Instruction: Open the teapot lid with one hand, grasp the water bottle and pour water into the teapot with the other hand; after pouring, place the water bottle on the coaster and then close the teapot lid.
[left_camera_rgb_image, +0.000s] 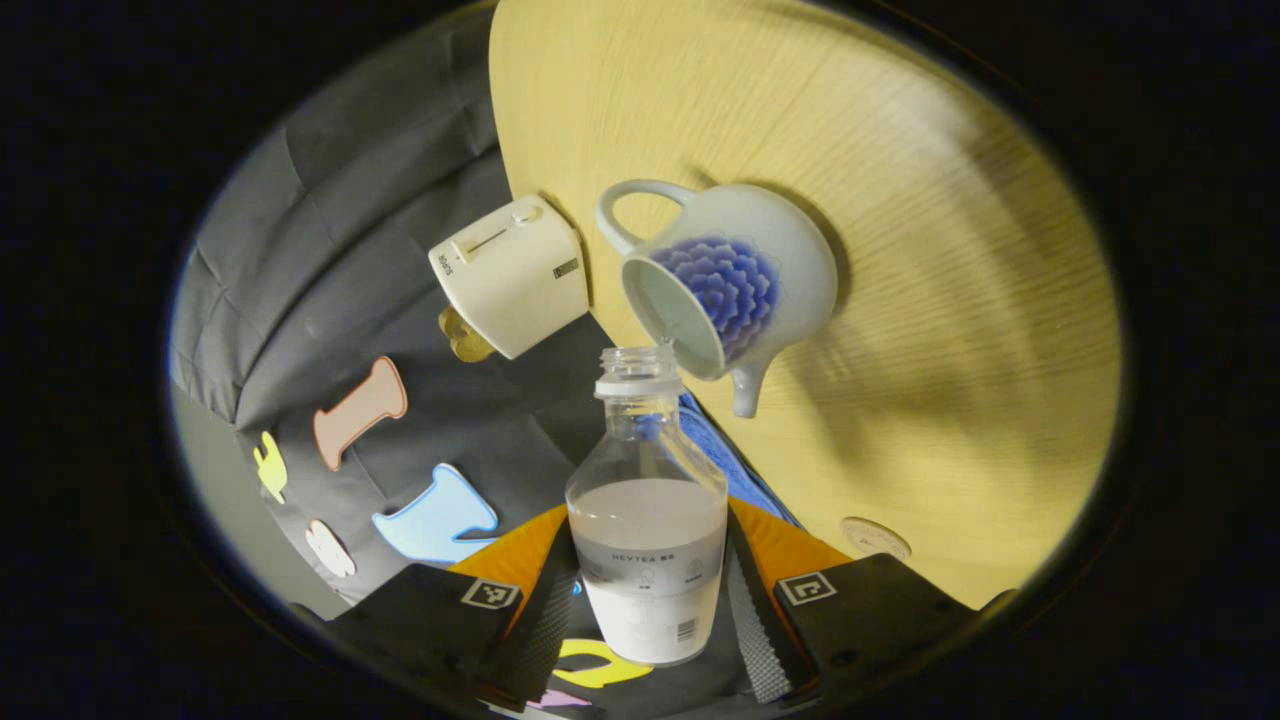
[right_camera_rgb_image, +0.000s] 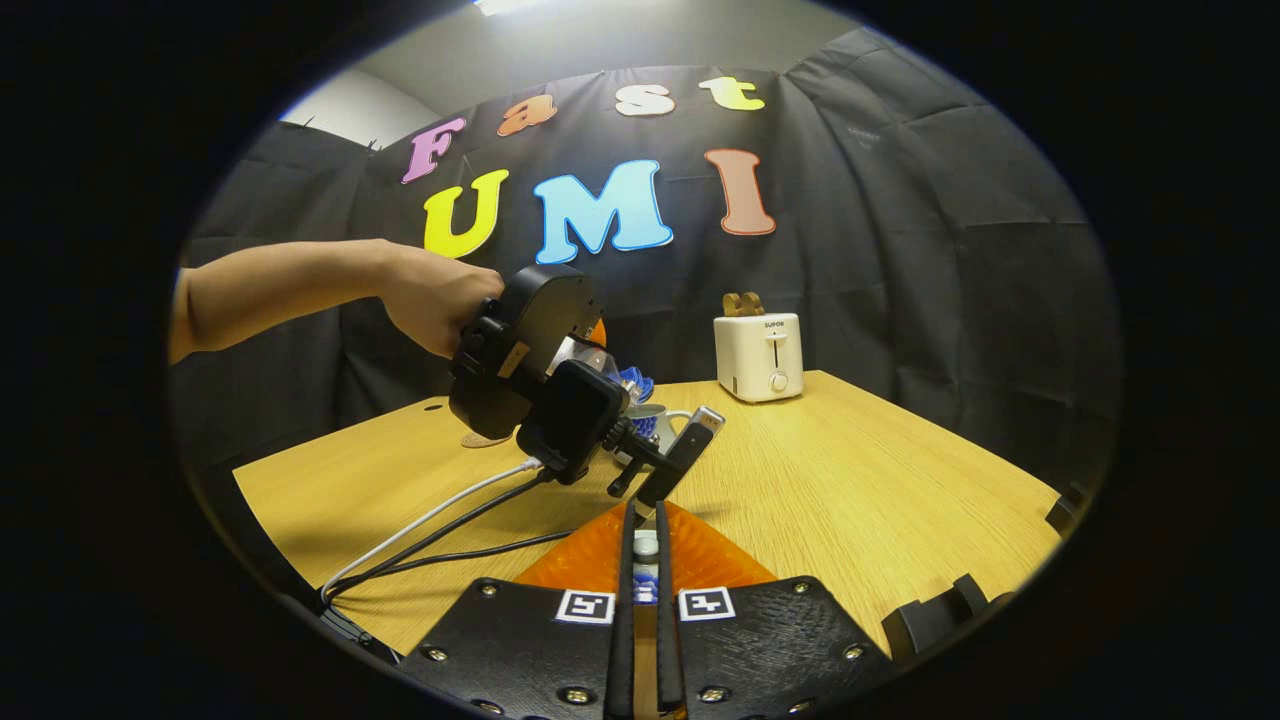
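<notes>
- Two fingers of our left gripper (left_camera_rgb_image: 650, 600) squeeze the water bottle (left_camera_rgb_image: 648, 540), tipped toward the open teapot (left_camera_rgb_image: 730, 280).
- Our right gripper (right_camera_rgb_image: 645, 560) pinches the small teapot lid (right_camera_rgb_image: 646, 548).

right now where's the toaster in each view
left gripper view: the toaster sits left of centre, tipped over by the camera's roll, beside the teapot.
right gripper view: it stands upright at the table's far edge, right of centre.
shared landmark: the teapot, partly hidden behind the other gripper there.

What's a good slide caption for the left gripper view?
Left gripper tilts the water bottle toward the open teapot on the table.
</notes>
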